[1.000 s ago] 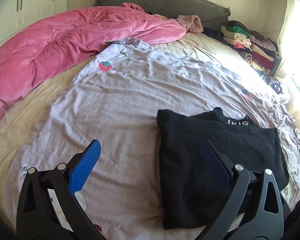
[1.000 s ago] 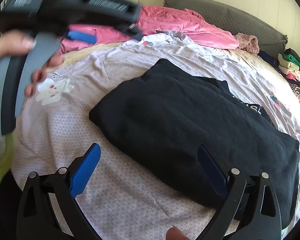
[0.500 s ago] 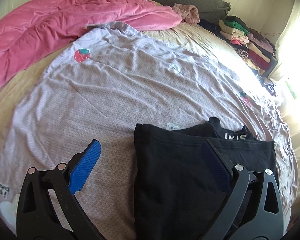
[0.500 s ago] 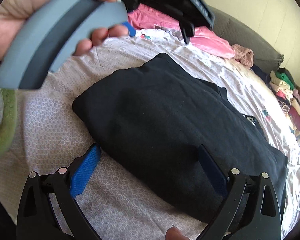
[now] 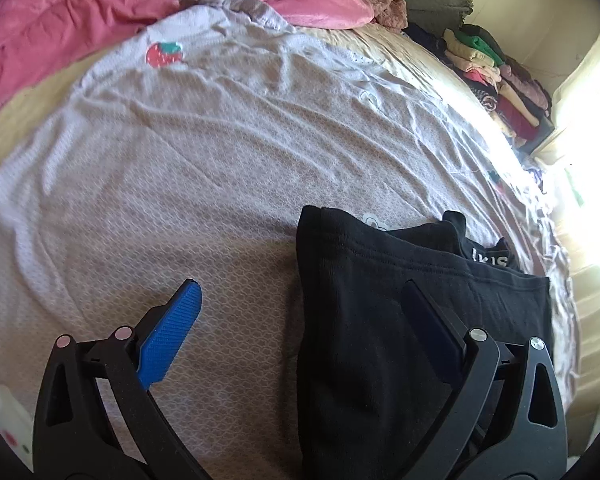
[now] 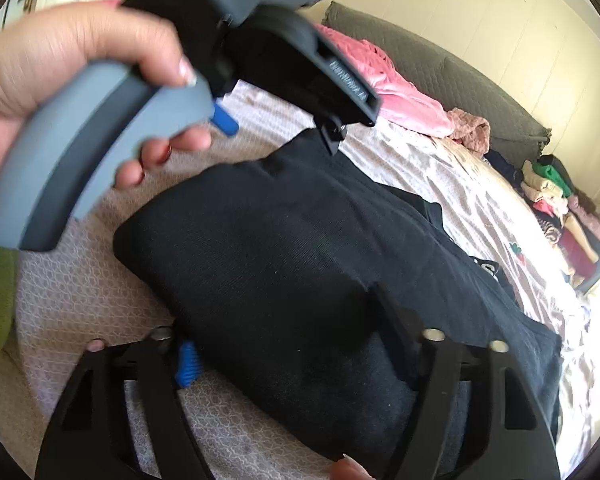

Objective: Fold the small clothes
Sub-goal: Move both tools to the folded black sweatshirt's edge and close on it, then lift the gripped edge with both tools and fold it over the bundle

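Note:
A folded black garment (image 5: 380, 320) lies flat on the lilac sheet (image 5: 220, 152); it also shows in the right wrist view (image 6: 300, 248). My left gripper (image 5: 300, 312) is open and empty, low over the garment's left edge, its right finger over the cloth. My right gripper (image 6: 284, 328) is open with the garment's near edge lying between its fingers. The left gripper's grey handle (image 6: 100, 152), held by a hand, hangs over the garment's far corner in the right wrist view.
A pink duvet (image 5: 120, 12) is bunched at the far left of the bed. A grey headboard (image 6: 460, 80) runs along the back. A stack of folded clothes (image 5: 496, 76) sits at the far right near a bright window.
The left gripper has moved closer and lower toward the garment's left edge. The right gripper has pushed forward so the garment's near edge now lies between its fingers.

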The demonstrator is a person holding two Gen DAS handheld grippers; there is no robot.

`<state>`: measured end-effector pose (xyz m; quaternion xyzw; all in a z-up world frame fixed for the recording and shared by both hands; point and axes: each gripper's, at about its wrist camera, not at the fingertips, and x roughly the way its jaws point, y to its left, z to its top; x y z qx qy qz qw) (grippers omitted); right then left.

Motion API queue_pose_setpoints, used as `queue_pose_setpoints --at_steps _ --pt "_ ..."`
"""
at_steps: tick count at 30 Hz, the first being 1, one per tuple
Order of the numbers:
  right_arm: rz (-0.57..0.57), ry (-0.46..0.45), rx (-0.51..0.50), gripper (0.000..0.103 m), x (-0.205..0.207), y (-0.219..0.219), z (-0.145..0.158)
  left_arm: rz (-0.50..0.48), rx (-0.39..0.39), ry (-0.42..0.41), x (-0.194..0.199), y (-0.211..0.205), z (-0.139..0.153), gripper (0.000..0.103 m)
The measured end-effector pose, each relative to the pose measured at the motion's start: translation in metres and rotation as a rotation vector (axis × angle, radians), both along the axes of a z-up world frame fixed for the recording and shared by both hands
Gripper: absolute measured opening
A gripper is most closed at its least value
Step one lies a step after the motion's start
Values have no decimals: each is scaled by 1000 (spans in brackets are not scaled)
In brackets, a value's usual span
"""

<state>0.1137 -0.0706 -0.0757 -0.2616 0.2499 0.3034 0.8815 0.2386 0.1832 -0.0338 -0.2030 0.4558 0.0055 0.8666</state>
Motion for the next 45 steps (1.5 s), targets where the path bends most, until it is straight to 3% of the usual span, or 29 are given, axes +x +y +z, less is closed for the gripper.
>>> queue_pose_setpoints --at_steps 5,7,10,15,19,22,24,26,32,35,45 --pt "9 34 132 31 -2 -24 16 -25 -113 -5 0 -2 -4 93" --pt "22 101 182 26 3 -35 20 -40 -182 -6 -1 -3 -7 93" --pt "15 170 271 23 10 -52 25 -59 -231 -2 0 -9 -12 93" --pt "-3 206 376 18 14 -74 31 -76 -261 -3 -3 -17 -14 93" --pt "-6 210 377 17 8 -78 32 -86 -298 1 -3 -25 -19 93" --pt "-2 206 365 17 7 -74 30 -103 -281 -8 -4 -36 -17 92" --pt "0 205 356 17 5 -73 30 -116 -282 -15 -5 -42 -15 82" --pt "-1 206 356 17 9 -71 30 -129 -269 -17 -6 -47 -14 60" --pt "-1 200 357 16 9 -73 30 -137 -155 -32 -12 -58 -4 27" --pt "2 196 364 14 8 -76 31 -138 -132 -56 -17 -61 3 20" --pt "-20 165 447 11 0 -112 47 -144 -84 -175 -36 -99 46 19"
